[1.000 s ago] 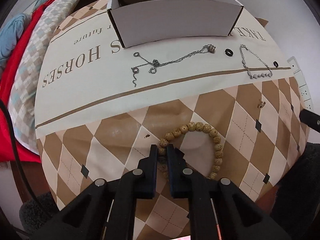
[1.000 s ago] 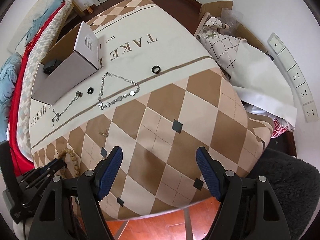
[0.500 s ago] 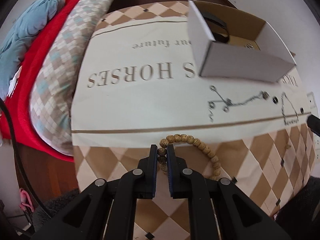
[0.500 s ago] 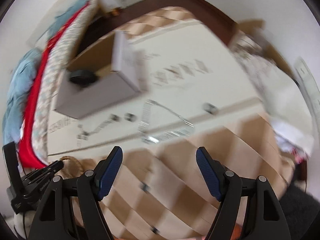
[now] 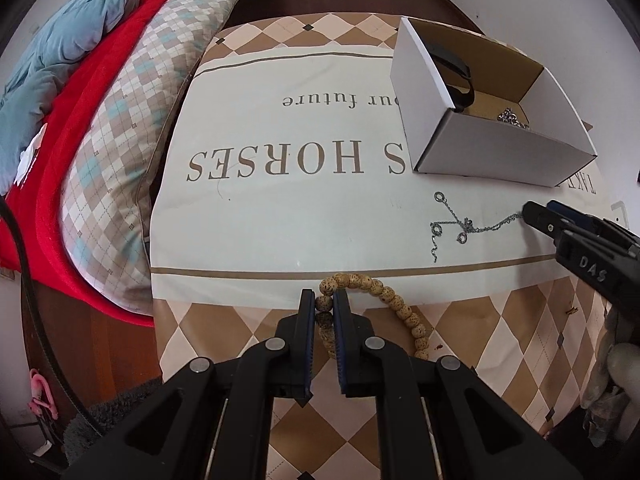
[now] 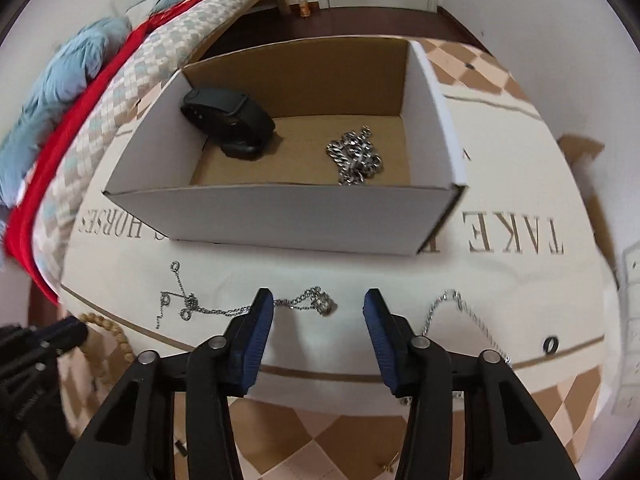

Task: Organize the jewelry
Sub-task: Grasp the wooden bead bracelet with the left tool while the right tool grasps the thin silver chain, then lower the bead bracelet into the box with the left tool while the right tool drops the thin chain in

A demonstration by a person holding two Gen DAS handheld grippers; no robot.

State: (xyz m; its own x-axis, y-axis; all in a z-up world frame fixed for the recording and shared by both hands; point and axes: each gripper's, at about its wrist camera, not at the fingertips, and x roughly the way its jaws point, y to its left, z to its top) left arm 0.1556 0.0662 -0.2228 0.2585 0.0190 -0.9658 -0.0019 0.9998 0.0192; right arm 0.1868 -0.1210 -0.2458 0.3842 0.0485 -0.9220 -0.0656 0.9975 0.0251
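Left claw is pinching the stiff, light bead bracelet by one bead; right claw, gaping empty, is straddling the limp chain necklace.

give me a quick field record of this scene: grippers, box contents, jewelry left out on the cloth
left gripper: shut on bead bracelet
right gripper: open, low over thin chain necklace, near its pendant end
box: open cardboard, on the printed cloth
in box: black watch band, chunky silver chain
left out on cloth: thin chain necklace, link bracelet, black ring
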